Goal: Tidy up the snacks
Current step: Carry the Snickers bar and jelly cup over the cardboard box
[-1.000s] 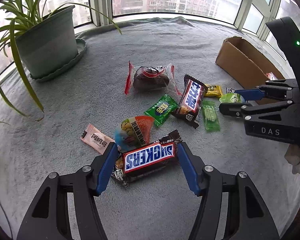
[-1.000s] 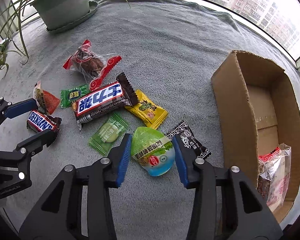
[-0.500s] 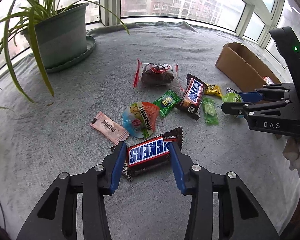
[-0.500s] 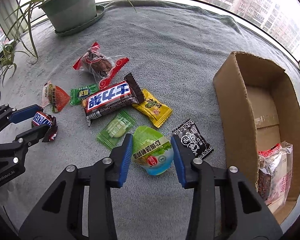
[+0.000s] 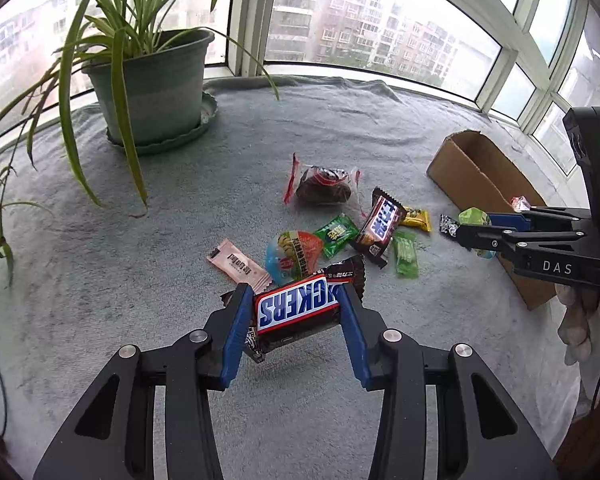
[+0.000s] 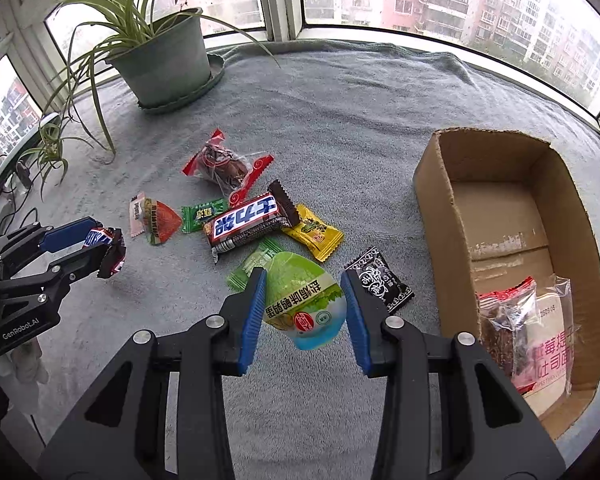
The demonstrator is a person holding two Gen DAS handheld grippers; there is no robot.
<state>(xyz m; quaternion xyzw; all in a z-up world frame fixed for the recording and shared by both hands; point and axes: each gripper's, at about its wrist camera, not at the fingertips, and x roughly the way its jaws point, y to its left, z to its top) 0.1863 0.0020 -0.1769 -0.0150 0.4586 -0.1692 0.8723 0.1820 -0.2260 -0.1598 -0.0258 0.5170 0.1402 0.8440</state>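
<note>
A: Snickers bar (image 5: 297, 309) clamped between left gripper (image 5: 296, 320) fingers, lifted above gray cloth (image 5: 140, 280).

B: Green pouch (image 6: 304, 304) pinched in right gripper (image 6: 305, 312); cardboard box (image 6: 440, 216) just right.

A brown Snickers bar (image 5: 296, 312) with blue lettering, a green egg pouch (image 6: 304, 304) and a grey blanket (image 6: 360, 100) are seen

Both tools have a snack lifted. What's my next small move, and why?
Probably carry the right tool rightward over the cardboard box and release there. It is shut on the green egg packet, lifted off the blanket, and the box's open top is just to its right. The left tool with the Snickers bar is farther away.
</note>
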